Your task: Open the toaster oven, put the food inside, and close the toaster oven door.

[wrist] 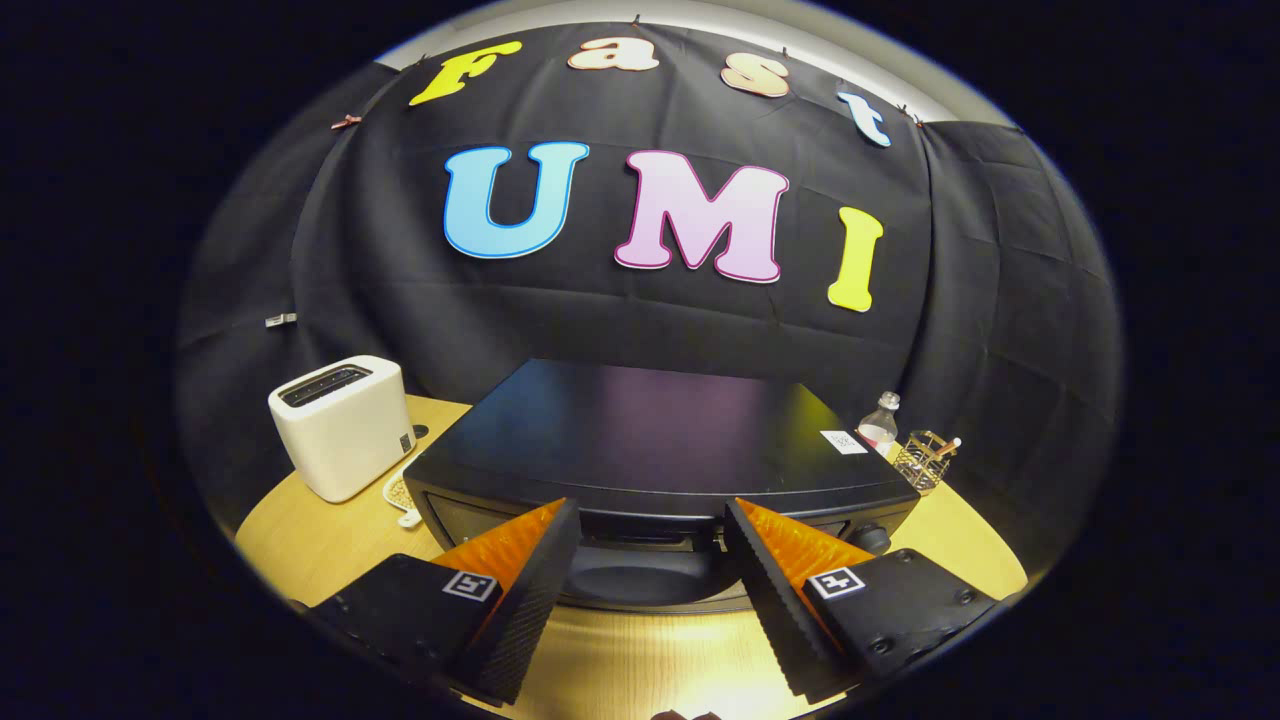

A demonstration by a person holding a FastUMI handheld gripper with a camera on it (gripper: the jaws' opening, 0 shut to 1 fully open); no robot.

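Note:
A black toaster oven (650,440) stands on the wooden table (290,540), seen from above its front edge. Its flat top fills the middle of the view and its door (640,580) hangs below the front lip, just beyond my fingertips. My gripper (650,515) is open, its two fingers spread wide on either side of the door's upper front, with nothing held between them. A small white plate (398,492) with something pale on it peeks out to the left of the oven, mostly hidden.
A white slot toaster (342,425) stands on the table to the left of the oven. Behind the oven's right corner are a small clear bottle (880,420) and a wire cup (925,460). A knob (872,538) shows on the oven's right front.

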